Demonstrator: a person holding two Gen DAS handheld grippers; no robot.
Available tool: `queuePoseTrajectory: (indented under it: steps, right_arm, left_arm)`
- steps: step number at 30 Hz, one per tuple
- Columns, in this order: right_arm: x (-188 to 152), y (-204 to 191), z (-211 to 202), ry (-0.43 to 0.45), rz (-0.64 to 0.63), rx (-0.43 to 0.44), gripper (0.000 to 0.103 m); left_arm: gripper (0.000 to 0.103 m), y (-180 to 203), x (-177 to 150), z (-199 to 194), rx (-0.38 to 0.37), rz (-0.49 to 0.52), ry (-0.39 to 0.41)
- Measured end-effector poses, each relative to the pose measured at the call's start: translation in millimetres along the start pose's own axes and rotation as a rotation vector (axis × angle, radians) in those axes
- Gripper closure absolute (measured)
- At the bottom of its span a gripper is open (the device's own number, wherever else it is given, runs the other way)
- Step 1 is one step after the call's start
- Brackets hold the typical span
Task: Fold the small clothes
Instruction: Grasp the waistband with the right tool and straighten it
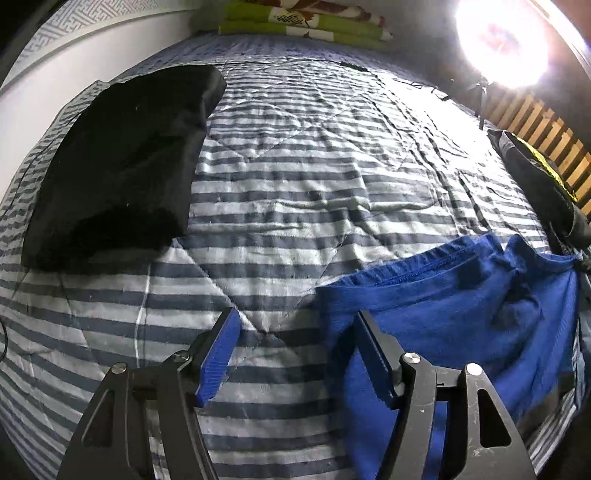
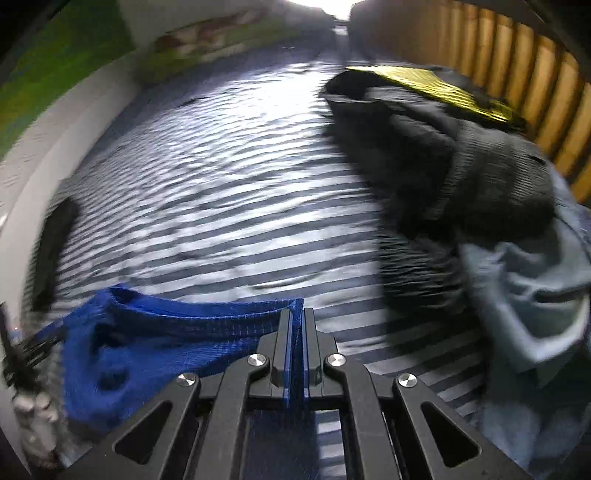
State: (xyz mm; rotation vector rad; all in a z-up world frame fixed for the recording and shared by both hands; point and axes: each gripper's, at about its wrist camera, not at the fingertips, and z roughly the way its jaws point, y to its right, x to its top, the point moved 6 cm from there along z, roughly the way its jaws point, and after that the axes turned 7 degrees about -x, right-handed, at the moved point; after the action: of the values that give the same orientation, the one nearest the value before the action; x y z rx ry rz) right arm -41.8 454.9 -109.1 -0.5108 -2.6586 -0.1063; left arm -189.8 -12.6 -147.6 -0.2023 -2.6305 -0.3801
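A blue garment (image 1: 461, 295) hangs stretched over the striped bed cover (image 1: 295, 166) at the lower right of the left wrist view. My left gripper (image 1: 295, 332) is open, its right finger against the cloth's left edge, its left finger over bare cover. In the right wrist view my right gripper (image 2: 296, 317) is shut on a hemmed corner of the blue garment (image 2: 155, 332), which trails off to the left. A folded black garment (image 1: 118, 162) lies on the cover at the left.
A pile of dark, yellow and grey-blue clothes (image 2: 480, 192) sits at the bed's right side by a slatted wooden rail (image 2: 517, 74). Folded green bedding (image 1: 303, 22) lies at the far end. A bright lamp (image 1: 502, 40) glares at the top right. A white wall (image 1: 74, 62) runs along the left.
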Motion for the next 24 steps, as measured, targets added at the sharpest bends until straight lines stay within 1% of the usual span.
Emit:
queuePoseTrajectory:
  steps: [1,2,4,6,7,8,9,10,12,14,15,16,17,18,19,20,22,24]
  right_arm:
    - [-0.3,11.3,7.4,-0.011,0.018,-0.068,0.099]
    - [-1.7,17.7,13.6,-0.022,0.027,-0.083,0.099]
    - [-8.0,24.4,27.1,-0.072,0.005,-0.107,0.099]
    - [-13.6,20.8,36.0,-0.117,-0.03,-0.1,0.098]
    - [-14.5,18.9,34.7,-0.109,-0.027,-0.099,0.098]
    - [-13.1,16.9,31.1,-0.096,-0.025,-0.092,0.091]
    - [-10.6,13.1,23.6,-0.069,-0.031,-0.078,0.081]
    - [-9.0,10.7,17.1,-0.041,-0.036,-0.071,0.073]
    - [-9.6,5.1,5.0,-0.013,-0.053,-0.071,0.072]
    - [-19.5,-0.9,-6.9,-0.021,-0.061,-0.039,0.072]
    - [-28.6,-2.8,-13.9,-0.027,-0.062,-0.02,0.071]
    - [-35.4,-3.3,-16.4,-0.032,-0.059,-0.012,0.07]
    - [-45.2,-4.2,-21.6,-0.037,-0.054,-0.003,0.07]
    - [-56.0,-3.2,-25.5,-0.044,-0.047,0.01,0.069]
    - [-68.6,0.0,-29.1,-0.057,-0.036,0.02,0.069]
    - [-77.7,2.3,-30.8,-0.069,-0.027,0.021,0.069]
    - [-100.4,6.6,-36.6,-0.084,-0.014,0.025,0.069]
    - [-122.5,6.1,-44.0,-0.086,-0.03,0.025,0.069]
  left_arm:
    - [0.036,0.4,0.7,0.3,-0.005,0.0,0.0]
    - [0.036,1.3,2.0,0.5,-0.011,0.001,-0.002]
    - [0.036,3.5,2.5,2.2,-0.024,-0.002,-0.005]
    - [0.035,9.4,2.2,5.4,-0.056,-0.004,-0.017]
    - [0.035,12.3,2.1,6.3,-0.061,0.0,-0.018]
    - [0.035,15.4,2.2,6.8,-0.064,0.004,-0.017]
    - [0.035,18.8,2.2,7.6,-0.068,0.013,-0.017]
    - [0.035,20.5,2.1,7.9,-0.07,0.015,-0.018]
    - [0.035,24.5,0.9,11.4,-0.087,0.01,-0.025]
    - [0.036,28.0,-1.3,14.5,-0.088,0.015,-0.03]
    - [0.041,28.7,-1.8,14.8,-0.081,0.023,-0.027]
    - [0.052,30.0,-2.5,14.7,-0.066,0.033,-0.025]
    - [0.058,30.1,-2.6,14.4,-0.052,0.034,-0.023]
    - [0.07,29.4,-2.3,13.1,-0.05,0.026,-0.019]
    - [0.077,28.6,-1.9,11.5,-0.053,0.021,-0.017]
    - [0.079,26.2,-1.5,9.6,-0.039,0.016,-0.01]
    - [0.08,21.8,-1.9,6.9,-0.017,0.012,-0.001]
    - [0.08,20.4,-3.3,5.2,-0.022,0.011,-0.003]
